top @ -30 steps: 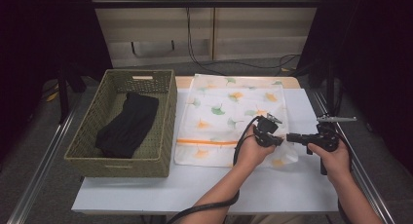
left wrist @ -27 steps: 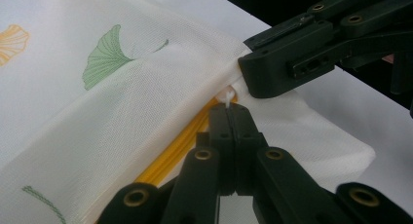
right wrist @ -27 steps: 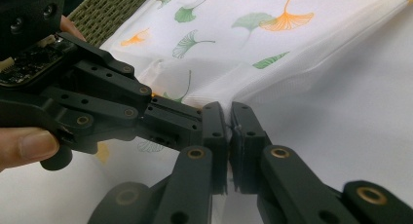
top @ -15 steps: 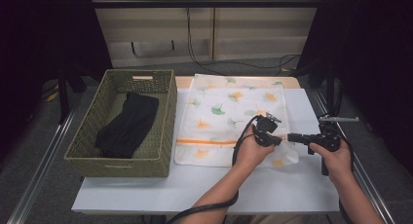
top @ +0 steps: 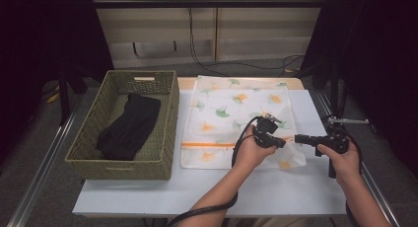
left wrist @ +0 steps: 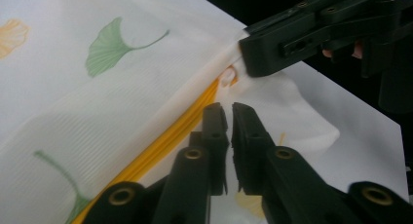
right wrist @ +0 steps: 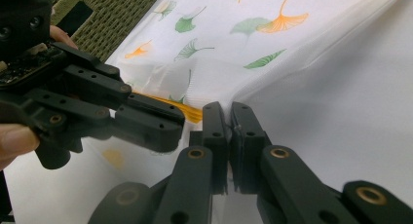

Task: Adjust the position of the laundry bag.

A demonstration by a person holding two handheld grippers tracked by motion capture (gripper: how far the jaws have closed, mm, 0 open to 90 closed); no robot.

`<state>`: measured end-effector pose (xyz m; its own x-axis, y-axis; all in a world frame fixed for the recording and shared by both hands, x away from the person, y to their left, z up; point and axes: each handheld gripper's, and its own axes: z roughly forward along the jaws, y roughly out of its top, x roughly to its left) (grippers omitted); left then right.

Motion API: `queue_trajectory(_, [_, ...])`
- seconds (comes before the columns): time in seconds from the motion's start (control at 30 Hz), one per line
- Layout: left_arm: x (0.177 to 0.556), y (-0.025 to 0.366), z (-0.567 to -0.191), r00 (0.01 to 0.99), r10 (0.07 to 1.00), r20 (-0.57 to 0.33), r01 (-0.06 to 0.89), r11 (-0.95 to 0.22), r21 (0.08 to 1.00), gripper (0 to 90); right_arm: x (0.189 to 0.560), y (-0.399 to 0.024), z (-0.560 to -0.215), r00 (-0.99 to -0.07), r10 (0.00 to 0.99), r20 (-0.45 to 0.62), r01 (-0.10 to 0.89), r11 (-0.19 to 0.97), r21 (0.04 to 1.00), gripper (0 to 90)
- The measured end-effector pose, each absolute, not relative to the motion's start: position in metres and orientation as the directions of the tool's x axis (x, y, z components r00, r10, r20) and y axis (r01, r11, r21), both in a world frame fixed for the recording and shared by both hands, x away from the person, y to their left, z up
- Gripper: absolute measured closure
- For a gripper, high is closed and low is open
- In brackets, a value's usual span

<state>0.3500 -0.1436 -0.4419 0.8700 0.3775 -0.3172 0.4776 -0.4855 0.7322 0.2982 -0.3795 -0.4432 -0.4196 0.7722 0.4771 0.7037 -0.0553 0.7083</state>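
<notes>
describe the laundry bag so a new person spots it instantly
On the white table, look right of the wicker basket: the laundry bag lies flat there, with both grippers at its near right corner. It is white mesh printed with green and orange ginkgo leaves and has an orange zipper across its near end; the only other fabric is a plain black cloth inside the basket.

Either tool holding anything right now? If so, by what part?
Right tool pinches the mesh laundry bag at its edge by the yellow zipper end. Left tool holds nothing.
</notes>
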Motion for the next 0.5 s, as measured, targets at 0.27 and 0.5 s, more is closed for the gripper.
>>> queue_trajectory(0.27, [0.351, -0.150, -0.448, 0.874, 0.378, -0.306, 0.468, -0.481, 0.742, 76.8, 0.298, -0.378, -0.443, -0.423, 0.765, 0.486, 0.705, -0.059, 0.707, 86.8])
queue_trajectory(0.5, [0.351, -0.154, -0.451, 0.864, 0.396, -0.310, 0.480, -0.467, 0.743, 87.2, 0.300, -0.375, -0.443, -0.433, 0.760, 0.486, 0.703, -0.053, 0.709, 86.9])
